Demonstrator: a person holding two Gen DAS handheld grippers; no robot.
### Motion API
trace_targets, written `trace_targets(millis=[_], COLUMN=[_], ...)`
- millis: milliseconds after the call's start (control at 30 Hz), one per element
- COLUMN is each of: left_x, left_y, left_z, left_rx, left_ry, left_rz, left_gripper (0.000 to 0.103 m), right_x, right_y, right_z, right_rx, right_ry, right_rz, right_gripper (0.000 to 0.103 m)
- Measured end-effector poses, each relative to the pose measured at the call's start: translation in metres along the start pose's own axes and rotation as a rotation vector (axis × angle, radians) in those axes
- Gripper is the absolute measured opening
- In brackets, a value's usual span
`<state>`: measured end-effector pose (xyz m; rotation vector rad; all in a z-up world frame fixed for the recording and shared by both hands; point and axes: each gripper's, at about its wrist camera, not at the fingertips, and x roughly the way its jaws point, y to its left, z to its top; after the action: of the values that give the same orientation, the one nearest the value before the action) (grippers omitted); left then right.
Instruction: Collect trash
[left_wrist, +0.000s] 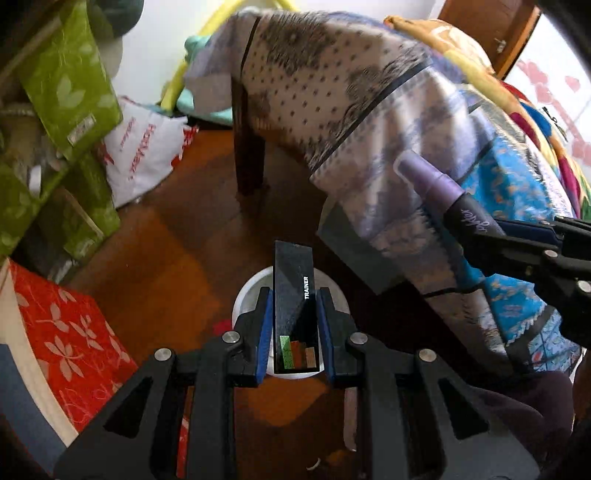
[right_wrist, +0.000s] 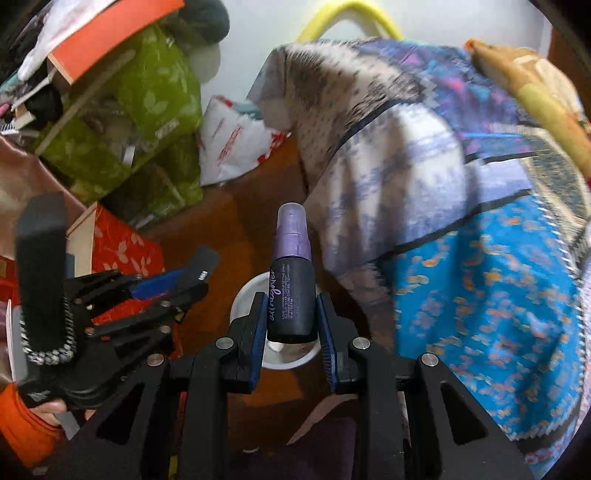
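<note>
My left gripper (left_wrist: 294, 295) is shut on a slim black box (left_wrist: 293, 284) printed "TRAINER", held above a white round bin (left_wrist: 245, 295) on the wooden floor. My right gripper (right_wrist: 291, 299) is shut on a purple spray bottle (right_wrist: 291, 280) with a clear cap, held over the same white bin (right_wrist: 243, 295). The right gripper and its bottle (left_wrist: 443, 192) show at the right of the left wrist view. The left gripper (right_wrist: 184, 280) with the black box (right_wrist: 205, 260) shows at the left of the right wrist view.
A bed draped with patterned blankets (left_wrist: 369, 110) fills the right side, its dark wooden leg (left_wrist: 249, 147) on the floor. Green fabric boxes (left_wrist: 66, 81), a red floral box (left_wrist: 70, 339) and a white plastic bag (left_wrist: 144, 155) crowd the left.
</note>
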<state>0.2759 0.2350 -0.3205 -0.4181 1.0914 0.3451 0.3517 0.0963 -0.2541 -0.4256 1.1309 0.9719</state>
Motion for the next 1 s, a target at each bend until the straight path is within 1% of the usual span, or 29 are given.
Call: trace_targets(millis=[100,167,200,233,300,400,500,633,767,900,933,1000], left_x=[0.009,0.015,0.017,0.019,0.017,0.011,-0.005,-0.040,-0.091,-0.148,-0.163,-0.197], left_y=[0.004,0.004,0.005,0.005,0.005,0.006,0.005,-0.001,-0.014,-0.036,-0.042,-0.056], left_z=[0.004,0.007,0.009,0.010,0.010,0.008,0.006,0.003,-0.002,-0.011,-0.014,-0.023], left_rx=[-0.010,-0.017,-0.016,-0.013,-0.009,0.006,0.019,0.056,0.101,0.158,0.167,0.181], left_ry=[-0.007,0.006,0.018,0.025,0.024,0.027,0.010,-0.041,-0.116,-0.207,-0.234,-0.298], left_rz=[0.005,0.025,0.031,0.031,0.028,0.027,0.040,0.050,0.047,0.014,0.005,-0.019], left_gripper=[0.022,0.027,0.031,0.032,0.032,0.032,0.032,0.032,0.032,0.032,0.032,0.032], right_x=[0.014,0.022,0.025,0.027,0.027,0.022,0.012,-0.017,-0.062,-0.125,-0.135,-0.173], right_y=[0.004,0.009,0.012,0.013,0.013,0.011,0.007,0.005,0.008,0.012,0.014,0.020], right_z=[0.005,0.008,0.010,0.012,0.012,0.011,0.010,0.000,-0.014,-0.040,-0.043,-0.062], right_rx=[-0.023,-0.047,-0.057,-0.062,-0.060,-0.049,-0.033,-0.021,0.002,0.062,0.073,0.112], right_ry=[0.024,0.034,0.048,0.057,0.055,0.040,0.033,-0.008,-0.091,-0.211,-0.233,-0.315], right_rz=[0.010,0.013,0.013,0.015,0.015,-0.002,-0.007,-0.034,-0.068,-0.094,-0.100,-0.128], right_gripper=[0.024,0.025,0.027,0.028,0.033,0.033,0.033,0.033,0.033,0.033,0.033,0.033])
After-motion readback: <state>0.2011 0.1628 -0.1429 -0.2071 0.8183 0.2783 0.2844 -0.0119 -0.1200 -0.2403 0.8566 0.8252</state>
